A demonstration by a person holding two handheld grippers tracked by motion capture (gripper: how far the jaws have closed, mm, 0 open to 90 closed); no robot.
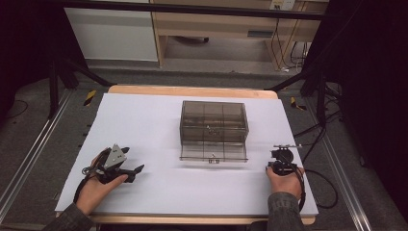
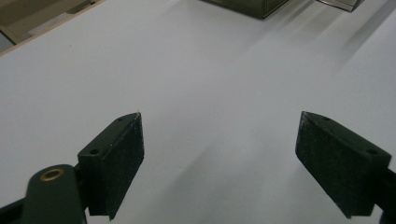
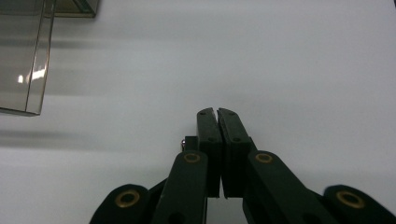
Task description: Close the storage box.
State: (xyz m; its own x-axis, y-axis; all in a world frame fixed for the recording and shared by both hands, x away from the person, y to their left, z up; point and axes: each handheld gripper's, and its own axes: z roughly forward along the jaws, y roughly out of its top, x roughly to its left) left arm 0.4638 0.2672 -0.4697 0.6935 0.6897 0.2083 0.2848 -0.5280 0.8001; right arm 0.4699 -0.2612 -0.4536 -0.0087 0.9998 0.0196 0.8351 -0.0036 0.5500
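Overhead, one smoky clear box sits mid-table, front flap down, well apart from two tongs; left tongs gape wide, empty; right tongs pressed shut on nothing; right gripper view catches the box's flap, cut off; contents unreadable.

place: lab | signs: black curtains; floor rails; white-covered table
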